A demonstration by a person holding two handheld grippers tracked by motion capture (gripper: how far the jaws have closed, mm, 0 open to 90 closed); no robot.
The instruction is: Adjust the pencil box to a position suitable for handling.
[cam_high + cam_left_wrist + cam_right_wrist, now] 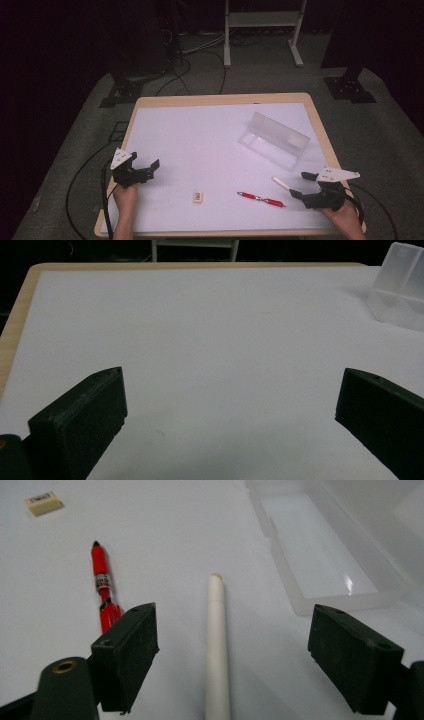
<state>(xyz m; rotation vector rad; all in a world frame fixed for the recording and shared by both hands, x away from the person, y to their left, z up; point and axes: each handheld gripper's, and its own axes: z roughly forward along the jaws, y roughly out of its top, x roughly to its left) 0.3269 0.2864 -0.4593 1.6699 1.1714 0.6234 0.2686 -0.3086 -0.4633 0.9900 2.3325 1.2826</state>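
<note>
A clear plastic case (274, 137) lies open on the white table top (200, 145), right of centre; its tray (320, 555) is empty. A red pen (261, 199) lies near the front edge, and a small white stick (281, 183) lies just right of it. A small beige eraser (198, 196) rests left of the pen. My right gripper (302, 184) stands open at the front right, the white stick (218, 645) lying on the table between its jaws, untouched, the red pen (102, 587) to their left. My left gripper (145, 167) is open at the front left over bare table (215, 365).
The table has a wooden rim (220, 99). Beyond it, black cables (185, 70) trail over the grey floor, with a white frame stand (262, 30) and dark stand feet (350, 87) behind. The case's corner (400, 287) is at the far right of the left gripper view.
</note>
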